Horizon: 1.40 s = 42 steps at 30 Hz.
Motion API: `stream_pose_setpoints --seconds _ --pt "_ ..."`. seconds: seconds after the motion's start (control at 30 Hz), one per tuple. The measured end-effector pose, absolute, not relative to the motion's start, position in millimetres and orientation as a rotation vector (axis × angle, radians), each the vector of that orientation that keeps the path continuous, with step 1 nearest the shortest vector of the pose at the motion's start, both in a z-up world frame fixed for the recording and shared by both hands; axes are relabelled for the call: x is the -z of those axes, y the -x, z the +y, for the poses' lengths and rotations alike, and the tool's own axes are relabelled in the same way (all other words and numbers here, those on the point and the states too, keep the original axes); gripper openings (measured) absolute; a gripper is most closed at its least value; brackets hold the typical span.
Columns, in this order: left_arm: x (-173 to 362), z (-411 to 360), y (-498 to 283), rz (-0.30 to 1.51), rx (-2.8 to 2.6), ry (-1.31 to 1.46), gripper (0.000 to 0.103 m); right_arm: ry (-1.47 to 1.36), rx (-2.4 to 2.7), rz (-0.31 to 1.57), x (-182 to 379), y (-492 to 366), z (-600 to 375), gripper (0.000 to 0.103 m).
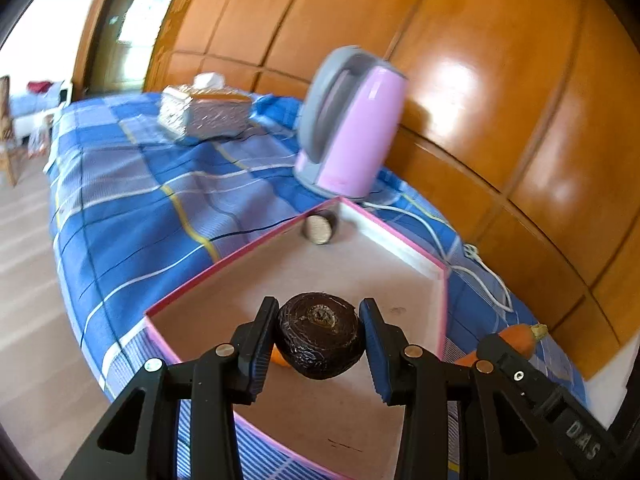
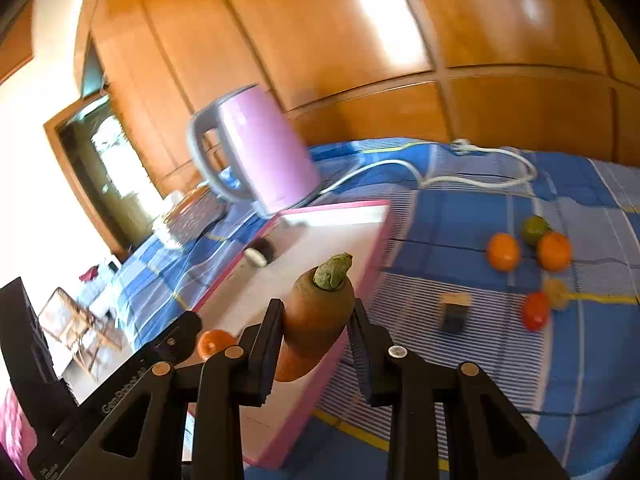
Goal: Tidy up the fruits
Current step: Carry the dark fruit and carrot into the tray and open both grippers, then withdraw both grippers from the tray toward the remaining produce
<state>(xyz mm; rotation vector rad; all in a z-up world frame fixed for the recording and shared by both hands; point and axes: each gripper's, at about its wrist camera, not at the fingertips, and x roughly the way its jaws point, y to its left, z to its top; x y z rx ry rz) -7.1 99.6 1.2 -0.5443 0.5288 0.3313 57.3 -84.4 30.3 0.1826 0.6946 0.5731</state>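
Note:
My left gripper (image 1: 320, 338) is shut on a dark brown round fruit (image 1: 320, 336) and holds it over the pink-rimmed box (image 1: 400, 248). A small round brown fruit (image 1: 319, 227) lies in the box's far corner; it also shows in the right wrist view (image 2: 259, 255). An orange fruit (image 2: 215, 342) lies in the box near the left gripper. My right gripper (image 2: 316, 334) is shut on a carrot (image 2: 316, 320), green stub up, above the box's right edge (image 2: 380, 240); the carrot also shows in the left wrist view (image 1: 516, 340).
A pink kettle (image 2: 264, 156) with a white cord (image 2: 472, 180) stands behind the box on the blue checked cloth (image 2: 460, 220). Two oranges (image 2: 503, 252), a green fruit (image 2: 535, 229), a red fruit (image 2: 536, 311) and a small dark block (image 2: 454, 314) lie to the right. A tissue box (image 1: 204, 114) sits far back.

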Motion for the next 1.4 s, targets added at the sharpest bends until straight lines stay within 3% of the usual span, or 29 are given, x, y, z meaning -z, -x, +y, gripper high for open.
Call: stream_pose_setpoints --seconds 0.13,0.2,0.43,0.57,0.67,0.73,0.77,0.9,1.3,1.4 --pt "2 105 8 0.533 -0.365 0.570 0.043 -0.145 -0.591 0.734 -23 -65 -63 0.032" --pt "3 106 8 0.532 -0.371 0.568 0.051 -0.144 -0.612 0.760 -20 -69 -56 0.034" --pt "4 108 9 0.531 -0.384 0.585 0.058 -0.160 -0.606 0.779 -19 -74 -53 0.038" --pt "3 110 12 0.509 -0.398 0.599 0.069 -0.177 -0.611 0.782 -21 -72 -57 0.038" --pt "4 114 13 0.511 -0.412 0.620 0.069 -0.204 -0.634 0.787 -21 -74 -58 0.047" --pt "4 114 14 0.508 -0.414 0.616 0.069 -0.242 -0.669 0.802 -21 -78 -58 0.062" --pt "3 113 14 0.501 -0.417 0.611 0.070 -0.266 -0.681 0.809 -21 -80 -59 0.064" --pt "1 111 15 0.494 -0.420 0.591 0.076 -0.396 -0.738 0.832 -20 -87 -67 0.064" --pt "-1 111 17 0.478 -0.439 0.589 0.078 -0.536 -0.689 0.887 -6 -92 -89 0.066" --pt "-1 111 18 0.474 -0.440 0.586 0.079 -0.690 -0.754 0.900 -4 -97 -86 0.066"
